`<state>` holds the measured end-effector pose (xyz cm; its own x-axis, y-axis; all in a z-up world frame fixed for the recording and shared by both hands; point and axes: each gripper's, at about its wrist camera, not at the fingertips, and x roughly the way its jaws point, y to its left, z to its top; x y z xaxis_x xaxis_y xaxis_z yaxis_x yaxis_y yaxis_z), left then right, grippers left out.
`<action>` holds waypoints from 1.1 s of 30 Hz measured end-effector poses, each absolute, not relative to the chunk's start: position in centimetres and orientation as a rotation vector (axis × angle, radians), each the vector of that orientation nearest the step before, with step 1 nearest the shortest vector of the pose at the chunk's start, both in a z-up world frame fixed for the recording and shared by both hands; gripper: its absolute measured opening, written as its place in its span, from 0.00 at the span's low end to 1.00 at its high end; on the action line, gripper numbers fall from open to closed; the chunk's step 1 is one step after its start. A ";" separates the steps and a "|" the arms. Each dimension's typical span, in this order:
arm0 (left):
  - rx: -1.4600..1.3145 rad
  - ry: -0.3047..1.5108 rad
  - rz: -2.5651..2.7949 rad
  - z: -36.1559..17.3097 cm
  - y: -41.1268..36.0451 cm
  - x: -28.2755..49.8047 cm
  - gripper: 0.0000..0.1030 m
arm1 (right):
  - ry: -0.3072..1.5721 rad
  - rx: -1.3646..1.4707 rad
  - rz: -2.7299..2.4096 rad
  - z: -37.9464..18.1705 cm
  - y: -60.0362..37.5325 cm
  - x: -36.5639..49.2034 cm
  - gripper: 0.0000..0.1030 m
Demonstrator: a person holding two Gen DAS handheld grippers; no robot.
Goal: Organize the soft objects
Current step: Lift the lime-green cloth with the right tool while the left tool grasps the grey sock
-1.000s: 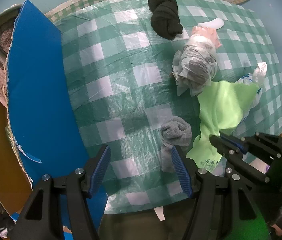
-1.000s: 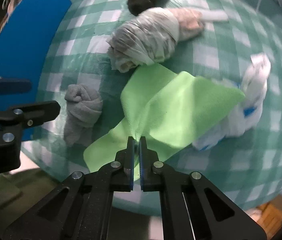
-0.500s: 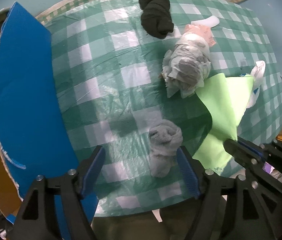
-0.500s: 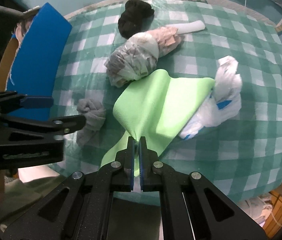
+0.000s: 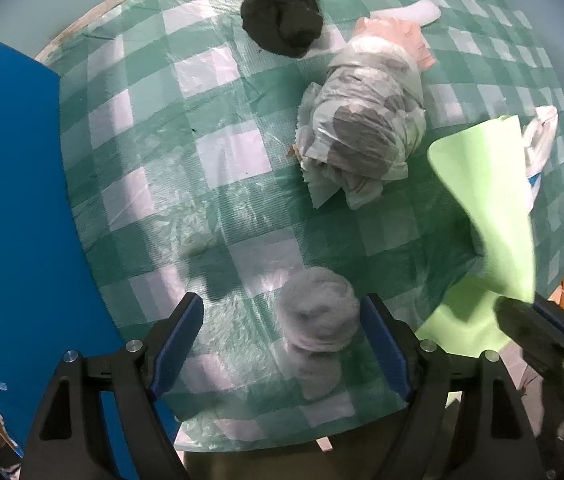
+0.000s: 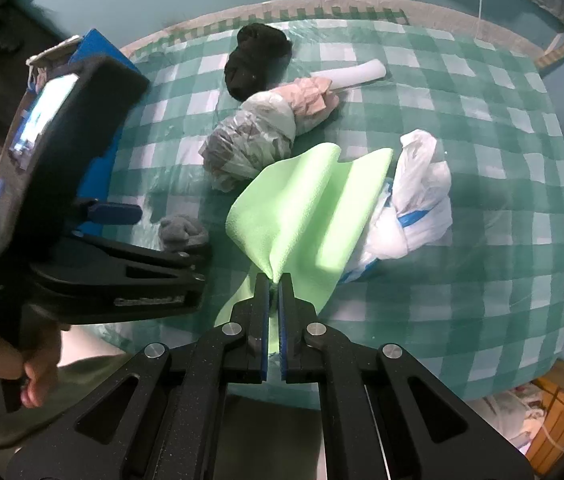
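Your left gripper (image 5: 282, 340) has come down over the rolled grey sock (image 5: 315, 320) since a second ago. Its jaws are opening wide, with the sock between them against the right finger, not squeezed. Your right gripper (image 6: 274, 280) stays clamped on a fold of the green cloth (image 6: 305, 216) and has lifted it, so the cloth now hangs up off the checked tablecloth (image 5: 222, 152), beside the white plastic bag (image 6: 413, 204). The black sock (image 5: 280, 16) and wrapped bundle (image 5: 365, 120) have not moved.
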<state>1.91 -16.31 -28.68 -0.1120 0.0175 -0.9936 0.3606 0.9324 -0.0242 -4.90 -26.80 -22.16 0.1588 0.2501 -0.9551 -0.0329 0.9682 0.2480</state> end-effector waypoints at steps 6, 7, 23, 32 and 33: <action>0.306 1.659 -0.286 -29.7 -17.7 0.7 0.40 | 1.380 0.190 0.215 -20.8 -27.3 -4.8 0.03; 0.306 1.653 -0.292 -29.6 -17.7 0.5 0.40 | 1.378 0.190 0.216 -20.5 -27.5 -4.8 0.03; 0.266 1.547 -0.337 -23.4 -15.3 -1.7 0.39 | 1.338 0.175 0.238 -17.8 -26.2 -3.6 0.03; 0.239 1.476 -0.351 -18.0 -13.4 -1.1 0.39 | 1.309 0.163 0.259 -15.2 -25.3 -2.7 0.03; 0.232 1.469 -0.350 -17.4 -13.1 -1.2 0.39 | 1.305 0.160 0.262 -15.0 -25.2 -2.7 0.03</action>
<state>-1.16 -13.12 -17.45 0.0648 -0.0890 -0.9939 0.3684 0.9278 -0.0590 -2.65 -25.18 -14.99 0.2396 0.2797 -0.9297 -0.1006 0.9596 0.2627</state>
